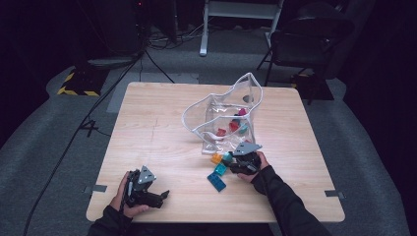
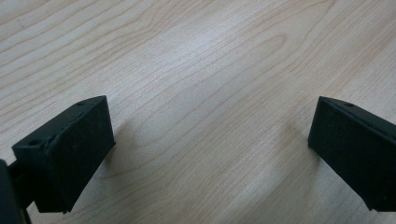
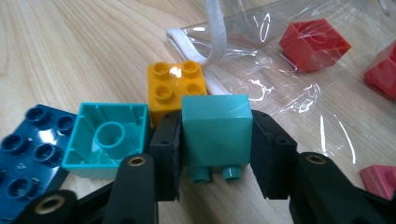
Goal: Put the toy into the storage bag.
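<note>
A teal plastic building brick (image 3: 215, 133) is clamped studs-down in the right hand-held gripper (image 3: 215, 154), just before the clear plastic pouch (image 3: 280, 70) ahead; the left hand-held gripper (image 2: 210, 154) rests wide open, well apart.

One clear plastic bag (image 1: 222, 115) lies on one wooden table (image 1: 147, 132). Outside the bag are four bricks: two teal (image 3: 215, 133) (image 3: 105, 137), one orange (image 3: 176, 84) and one dark blue (image 3: 28, 149). Inside the bag, several red, pink and teal bricks (image 1: 234, 125) show; their exact number cannot be told.
</note>
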The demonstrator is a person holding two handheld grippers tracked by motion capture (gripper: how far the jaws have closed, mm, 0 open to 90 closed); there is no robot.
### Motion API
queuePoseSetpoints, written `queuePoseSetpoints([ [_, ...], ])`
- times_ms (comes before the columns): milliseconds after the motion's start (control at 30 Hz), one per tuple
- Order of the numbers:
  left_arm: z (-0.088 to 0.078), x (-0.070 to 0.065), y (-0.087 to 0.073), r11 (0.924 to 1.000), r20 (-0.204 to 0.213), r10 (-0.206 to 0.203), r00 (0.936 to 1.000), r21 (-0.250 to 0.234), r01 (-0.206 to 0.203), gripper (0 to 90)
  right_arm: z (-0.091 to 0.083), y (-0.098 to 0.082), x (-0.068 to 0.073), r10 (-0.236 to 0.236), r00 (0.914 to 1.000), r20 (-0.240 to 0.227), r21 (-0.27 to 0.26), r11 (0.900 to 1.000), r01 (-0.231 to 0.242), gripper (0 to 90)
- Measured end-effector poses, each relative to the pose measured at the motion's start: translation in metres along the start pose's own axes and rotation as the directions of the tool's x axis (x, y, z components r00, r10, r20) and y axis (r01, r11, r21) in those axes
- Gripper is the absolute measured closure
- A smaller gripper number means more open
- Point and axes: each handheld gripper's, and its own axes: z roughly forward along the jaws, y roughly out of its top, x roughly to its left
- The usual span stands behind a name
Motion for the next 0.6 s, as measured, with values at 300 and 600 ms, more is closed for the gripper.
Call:
queuePoseSetpoints([
  [300,0.000,0.000,0.000,1.0000,0.000,0.000,1.0000,0.001,0.000,0.5,-0.023,-0.005,-0.004,0.036,0.9993,-0.006,-0.049,0.998,-0.036,59.0],
  [600,0.000,0.000,0.000,1.0000,0.000,0.000,1.0000,0.001,0.000,0.5,-0.064,-0.011,-0.010,0.068,0.9975,0.019,-0.135,0.989,-0.065,59.0],
])
